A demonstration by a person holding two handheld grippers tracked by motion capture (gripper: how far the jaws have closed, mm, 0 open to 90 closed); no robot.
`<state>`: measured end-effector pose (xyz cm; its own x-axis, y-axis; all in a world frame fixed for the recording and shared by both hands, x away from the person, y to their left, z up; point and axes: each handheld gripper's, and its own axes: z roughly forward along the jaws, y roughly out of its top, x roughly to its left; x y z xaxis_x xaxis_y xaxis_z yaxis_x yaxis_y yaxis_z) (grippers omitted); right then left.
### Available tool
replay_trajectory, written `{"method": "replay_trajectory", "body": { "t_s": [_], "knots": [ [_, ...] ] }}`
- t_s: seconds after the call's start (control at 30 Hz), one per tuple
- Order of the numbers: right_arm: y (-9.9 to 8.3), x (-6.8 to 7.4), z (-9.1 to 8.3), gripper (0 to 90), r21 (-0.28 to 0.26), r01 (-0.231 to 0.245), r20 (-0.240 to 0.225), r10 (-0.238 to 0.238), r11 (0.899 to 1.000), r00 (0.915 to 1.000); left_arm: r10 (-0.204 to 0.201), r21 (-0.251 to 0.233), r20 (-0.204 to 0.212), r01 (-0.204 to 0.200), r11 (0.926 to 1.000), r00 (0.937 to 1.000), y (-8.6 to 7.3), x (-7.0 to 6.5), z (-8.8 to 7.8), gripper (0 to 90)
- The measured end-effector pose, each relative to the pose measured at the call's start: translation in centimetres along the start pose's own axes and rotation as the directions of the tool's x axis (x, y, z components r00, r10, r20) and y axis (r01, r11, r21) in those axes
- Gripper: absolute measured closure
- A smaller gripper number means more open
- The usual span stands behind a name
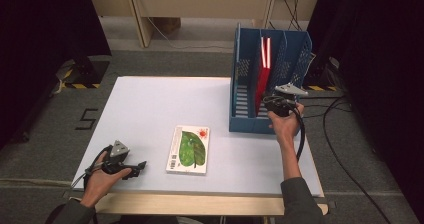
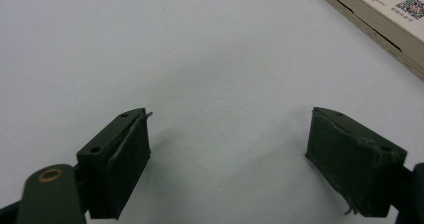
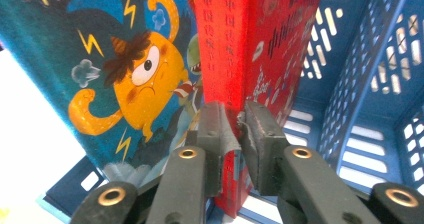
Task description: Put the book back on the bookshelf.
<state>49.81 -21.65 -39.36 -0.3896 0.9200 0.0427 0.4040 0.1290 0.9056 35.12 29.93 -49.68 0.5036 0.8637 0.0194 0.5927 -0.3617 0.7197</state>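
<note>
- The desk (image 1: pixel 150 109) is a white top carrying one blue file rack (image 1: pixel 245 119) at its far right edge and one book lying flat.
- The rack stands upright with open compartments; one red book (image 1: pixel 263 79) stands in a middle compartment, and the right gripper view shows one blue picture book (image 3: pixel 100 74) with a cartoon cover just beside it.
- The green-cover book (image 1: pixel 188 149) lies flat near the front edge, middle of the desk, untouched.
- The right gripper (image 3: pixel 235 129) has its jaws nearly closed, pinching the red book's spine at its lower end, at the rack's open front.
- The left gripper (image 2: pixel 227 144) rests near the front left corner, jaws wide apart with only bare desk between them.
- Risk, as I judge it: the narrow pinch on the spine could slip, letting the red book tip against the divider or drag the blue neighbour and shift the light rack.
</note>
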Motion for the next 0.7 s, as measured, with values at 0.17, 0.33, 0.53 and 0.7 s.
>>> {"method": "replay_trajectory", "body": {
  "t_s": [0.17, 0.33, 0.53, 0.7],
  "knots": [
    [0.1, 0.4, -1.2, 69.0, -0.026, -0.008, -0.007, 0.008, 1.0, 0.9999, 0.0, 0.001, -0.001, 0.0, 1.0, 1.0, 0.0, 0.0, 0.0, 16.5],
    [-0.3, 0.9, -2.4, 61.5, -0.041, -0.008, -0.009, 0.008, 0.999, 0.9999, 0.0, 0.003, -0.001, 0.0, 1.0, 1.0, 0.0, 0.0, -0.1, 16.5],
    [-1.1, 2.6, -4.3, 55.6, -0.081, 0.002, -0.031, -0.005, 0.997, 0.9995, -0.001, 0.002, -0.001, 0.001, 1.0, 1.0, 0.0, 0.0, 0.0, 16.5],
    [-2.1, 4.3, -5.6, 50.2, -0.088, -0.024, -0.085, 0.017, 0.996, 0.9963, 0.001, 0.003, 0.0, -0.001, 1.0, 1.0, 0.0, -0.1, 0.0, 16.6]
  ]
}}
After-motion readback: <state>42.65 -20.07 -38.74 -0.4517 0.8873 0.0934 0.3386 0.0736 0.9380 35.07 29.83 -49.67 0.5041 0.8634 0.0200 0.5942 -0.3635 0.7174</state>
